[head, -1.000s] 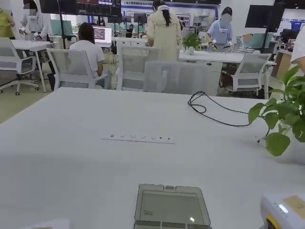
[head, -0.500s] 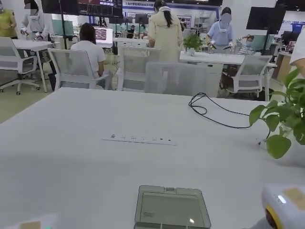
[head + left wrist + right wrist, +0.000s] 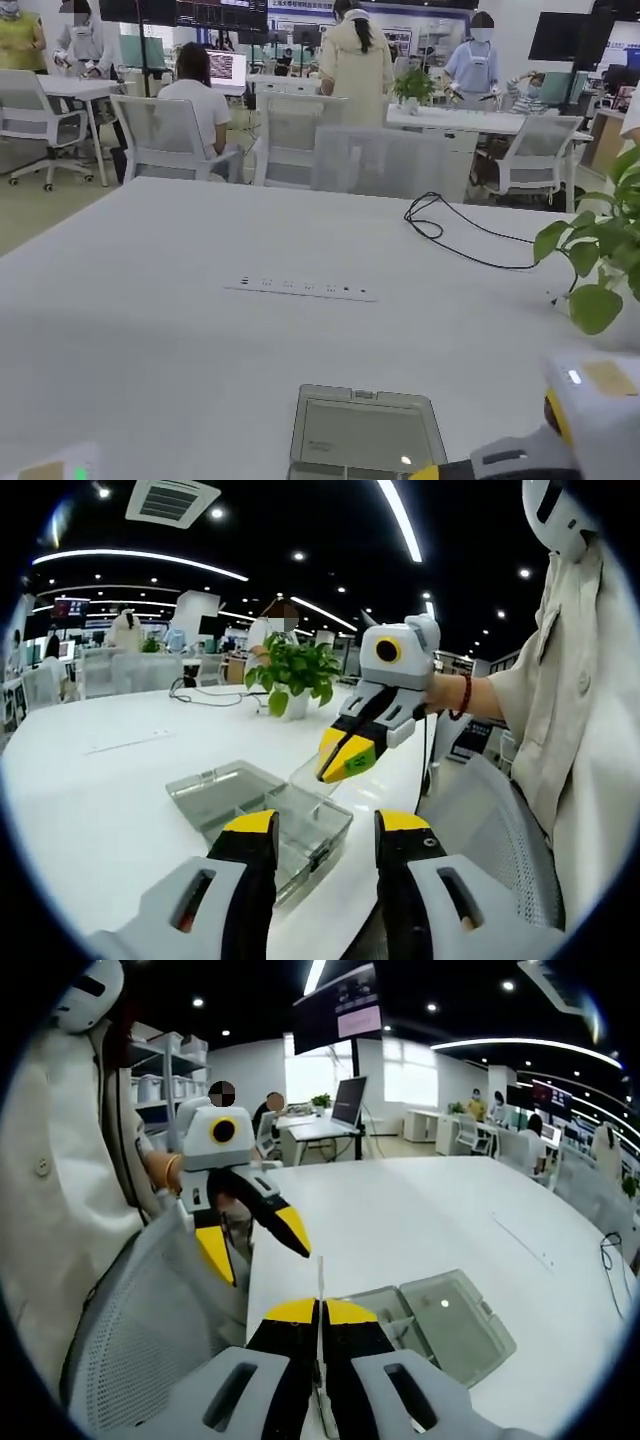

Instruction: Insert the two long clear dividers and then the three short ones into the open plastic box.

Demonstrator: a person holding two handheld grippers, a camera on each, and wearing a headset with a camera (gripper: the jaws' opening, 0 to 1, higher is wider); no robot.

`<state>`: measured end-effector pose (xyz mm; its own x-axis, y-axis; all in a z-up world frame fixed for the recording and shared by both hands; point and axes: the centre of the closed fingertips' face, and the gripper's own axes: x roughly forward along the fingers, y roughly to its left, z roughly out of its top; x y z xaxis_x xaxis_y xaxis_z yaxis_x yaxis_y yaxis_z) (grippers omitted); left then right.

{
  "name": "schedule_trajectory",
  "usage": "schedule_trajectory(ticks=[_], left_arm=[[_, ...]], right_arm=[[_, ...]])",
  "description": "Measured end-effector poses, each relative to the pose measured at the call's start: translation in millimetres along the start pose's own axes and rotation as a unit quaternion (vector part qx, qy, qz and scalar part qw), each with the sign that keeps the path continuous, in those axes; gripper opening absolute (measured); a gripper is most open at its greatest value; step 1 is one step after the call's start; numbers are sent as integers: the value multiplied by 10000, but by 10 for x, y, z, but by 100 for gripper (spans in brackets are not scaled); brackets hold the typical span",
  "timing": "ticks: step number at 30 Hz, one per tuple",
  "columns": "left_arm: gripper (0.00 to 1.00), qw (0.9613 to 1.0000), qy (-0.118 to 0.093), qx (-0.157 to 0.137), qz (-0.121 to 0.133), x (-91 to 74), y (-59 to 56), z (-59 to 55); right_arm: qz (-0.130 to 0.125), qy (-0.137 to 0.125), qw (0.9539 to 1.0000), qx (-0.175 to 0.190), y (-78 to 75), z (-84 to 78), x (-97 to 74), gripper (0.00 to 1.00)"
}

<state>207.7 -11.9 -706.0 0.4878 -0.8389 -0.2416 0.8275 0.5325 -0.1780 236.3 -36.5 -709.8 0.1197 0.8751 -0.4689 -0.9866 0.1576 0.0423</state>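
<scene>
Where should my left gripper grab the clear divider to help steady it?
Probably the free end of the clear divider jutting past the right gripper, which is shut on it. It is a thin flat sheet, so bring the open left gripper edge-on, across its faces.

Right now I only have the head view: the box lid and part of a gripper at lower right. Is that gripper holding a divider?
Observer: Yes, the right gripper is shut on a thin clear divider, edge-on between its fingers.
Operator: And the left one?
Observer: The left gripper is open, holding nothing.
Operator: Where is the divider against the box?
Observer: In the left gripper view it hangs over the open box, whose lid lies flat alongside.
</scene>
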Motion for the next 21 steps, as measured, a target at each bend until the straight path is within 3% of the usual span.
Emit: schedule_trajectory(ticks=[12, 21], left_arm=[[55, 9990, -33, -208, 398, 29, 126, -75], [72, 9980, -34, -323, 537, 46, 186, -113]], right_arm=[[-395, 457, 9982, -52, -266, -145, 98, 2], [-416, 703, 9966, -44, -351, -252, 214, 2]])
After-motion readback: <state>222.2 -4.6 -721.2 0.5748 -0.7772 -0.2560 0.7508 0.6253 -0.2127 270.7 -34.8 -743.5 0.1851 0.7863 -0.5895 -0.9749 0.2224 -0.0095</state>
